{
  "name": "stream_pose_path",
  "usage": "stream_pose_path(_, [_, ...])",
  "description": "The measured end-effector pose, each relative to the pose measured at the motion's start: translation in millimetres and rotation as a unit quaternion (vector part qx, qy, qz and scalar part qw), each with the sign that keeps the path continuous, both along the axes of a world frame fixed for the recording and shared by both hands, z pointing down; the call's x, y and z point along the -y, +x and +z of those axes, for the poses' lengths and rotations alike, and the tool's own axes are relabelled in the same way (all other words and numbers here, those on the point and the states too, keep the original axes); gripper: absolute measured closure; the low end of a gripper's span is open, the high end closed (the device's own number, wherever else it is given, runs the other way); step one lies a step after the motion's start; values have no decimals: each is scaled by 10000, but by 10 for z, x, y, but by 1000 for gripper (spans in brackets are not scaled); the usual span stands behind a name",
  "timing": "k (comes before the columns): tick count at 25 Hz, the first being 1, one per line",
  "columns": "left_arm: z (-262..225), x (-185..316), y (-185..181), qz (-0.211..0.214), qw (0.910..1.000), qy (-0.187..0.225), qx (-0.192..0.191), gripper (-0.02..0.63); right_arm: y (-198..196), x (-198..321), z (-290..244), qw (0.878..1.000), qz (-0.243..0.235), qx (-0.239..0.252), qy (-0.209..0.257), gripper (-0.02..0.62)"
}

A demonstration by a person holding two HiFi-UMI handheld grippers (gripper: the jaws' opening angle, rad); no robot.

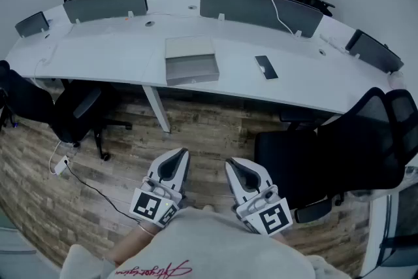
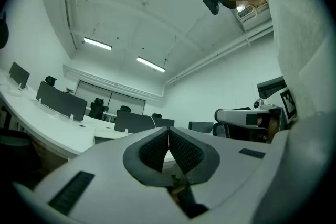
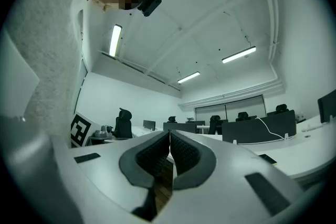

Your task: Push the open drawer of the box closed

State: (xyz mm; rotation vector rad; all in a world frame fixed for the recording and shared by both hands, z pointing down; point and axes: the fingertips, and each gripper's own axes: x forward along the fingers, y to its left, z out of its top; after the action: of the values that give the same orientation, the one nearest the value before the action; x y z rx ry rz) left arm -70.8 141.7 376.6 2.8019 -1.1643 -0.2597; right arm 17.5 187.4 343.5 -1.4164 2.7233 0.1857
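While the person (image 1: 196,248) stands back from the desk (image 1: 111,55), both hand-held grippers sit low in the frame, over the wood floor (image 1: 202,131). The left hand-held gripper (image 1: 175,157) has its jaws pressed together with nothing between them. The right hand-held gripper (image 1: 236,165) is closed the same way and is empty too. The box (image 1: 189,48) sits on the desk in the upper middle of the frame, well apart from both. Its drawer (image 1: 192,70) sticks out toward the person, open.
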Motion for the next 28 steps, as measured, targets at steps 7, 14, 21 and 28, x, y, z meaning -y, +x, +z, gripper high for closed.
stream_pose_path(7, [2, 40, 81, 33, 10000, 0, 6, 589, 78, 28, 58, 10000, 48, -3, -69, 577])
stream_pose_path(14, [1, 70, 106, -62, 10000, -38, -45, 589, 164, 56, 44, 9999, 60, 93, -37, 577])
stream_pose_path(21, [-16, 70, 179, -236, 9996, 0, -136, 589, 294, 69, 71, 10000, 18, 88, -14, 577])
stream_pose_path(28, [76, 5, 226, -391, 9990, -103, -166, 589, 342, 57, 205, 9995, -173, 171, -198, 577])
